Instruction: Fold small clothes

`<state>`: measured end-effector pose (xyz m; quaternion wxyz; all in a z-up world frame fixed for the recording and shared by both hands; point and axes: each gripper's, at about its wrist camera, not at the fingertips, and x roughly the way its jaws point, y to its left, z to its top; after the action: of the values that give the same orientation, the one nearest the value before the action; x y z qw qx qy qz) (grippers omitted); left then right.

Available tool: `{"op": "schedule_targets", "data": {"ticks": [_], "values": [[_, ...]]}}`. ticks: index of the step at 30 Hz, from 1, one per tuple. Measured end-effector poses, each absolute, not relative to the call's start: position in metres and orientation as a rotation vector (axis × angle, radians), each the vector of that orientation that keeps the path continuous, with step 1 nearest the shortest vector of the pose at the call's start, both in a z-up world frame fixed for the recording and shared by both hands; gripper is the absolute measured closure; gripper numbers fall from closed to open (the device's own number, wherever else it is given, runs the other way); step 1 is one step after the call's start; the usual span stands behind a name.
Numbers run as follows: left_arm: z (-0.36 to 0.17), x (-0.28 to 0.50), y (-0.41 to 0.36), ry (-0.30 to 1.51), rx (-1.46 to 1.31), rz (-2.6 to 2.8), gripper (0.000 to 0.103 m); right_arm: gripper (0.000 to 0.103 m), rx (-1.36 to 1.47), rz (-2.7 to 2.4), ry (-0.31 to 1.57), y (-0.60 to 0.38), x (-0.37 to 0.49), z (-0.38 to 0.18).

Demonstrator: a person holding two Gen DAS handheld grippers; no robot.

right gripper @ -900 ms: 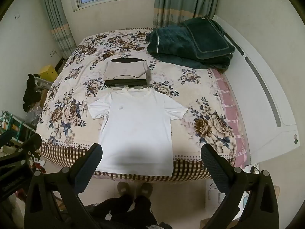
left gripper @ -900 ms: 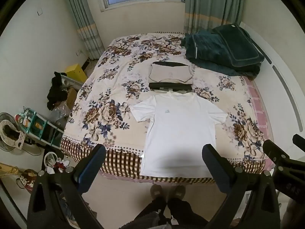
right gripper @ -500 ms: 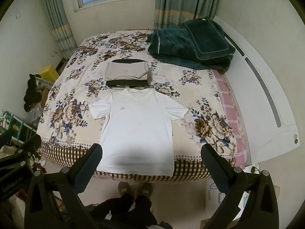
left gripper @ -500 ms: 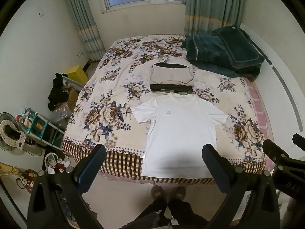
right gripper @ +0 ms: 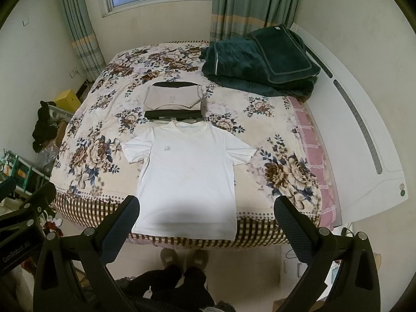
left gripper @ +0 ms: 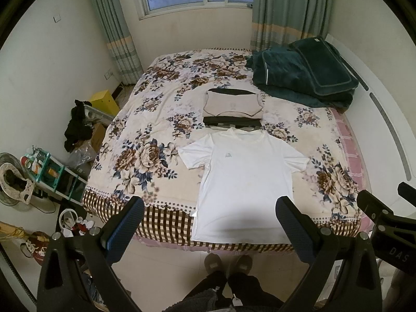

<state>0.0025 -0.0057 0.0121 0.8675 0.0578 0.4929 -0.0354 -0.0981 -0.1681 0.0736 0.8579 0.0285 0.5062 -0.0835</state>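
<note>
From the left wrist view, the left tool (left gripper: 210,214) is hanging released above the foot of the bed (left gripper: 145,135), its two dark fingers spread wide and gripping nothing. Between and beyond them a white T-shirt (left gripper: 244,179) is lying flat and face up on the floral bedspread, sleeves spread out, its collar pointing toward the window and its hem draping over the checked border at the near edge of the bed. Just past the collar, a folded beige garment (left gripper: 232,104) is sitting on top of a folded dark one, the stack nearly touching the shirt's neckline. A heap of dark green bedding (left gripper: 304,75) is resting at the far right corner of the bed. The person's slippered feet are standing on the floor just below the hem, and part of the right tool (left gripper: 384,218) is showing at the right edge. From the right wrist view, the right tool (right gripper: 206,212) is likewise hovering released, fingers wide apart and holding nothing, above the near edge of the bed (right gripper: 88,140). The white T-shirt (right gripper: 187,171) is lying spread between the fingers, the folded beige garment (right gripper: 173,98) is sitting just beyond its collar, and the dark green bedding (right gripper: 260,62) is lying far right.
</note>
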Motion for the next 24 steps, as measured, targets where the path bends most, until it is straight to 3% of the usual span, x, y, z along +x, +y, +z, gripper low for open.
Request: {"op": "schedule_targets", "data": {"ticks": [24], "values": [[0.021,0.005,-0.012,1.019,0.111,-0.077,0.0,0.0,0.057,-0.176,1.051,-0.163,-0.099,0.085]]}}
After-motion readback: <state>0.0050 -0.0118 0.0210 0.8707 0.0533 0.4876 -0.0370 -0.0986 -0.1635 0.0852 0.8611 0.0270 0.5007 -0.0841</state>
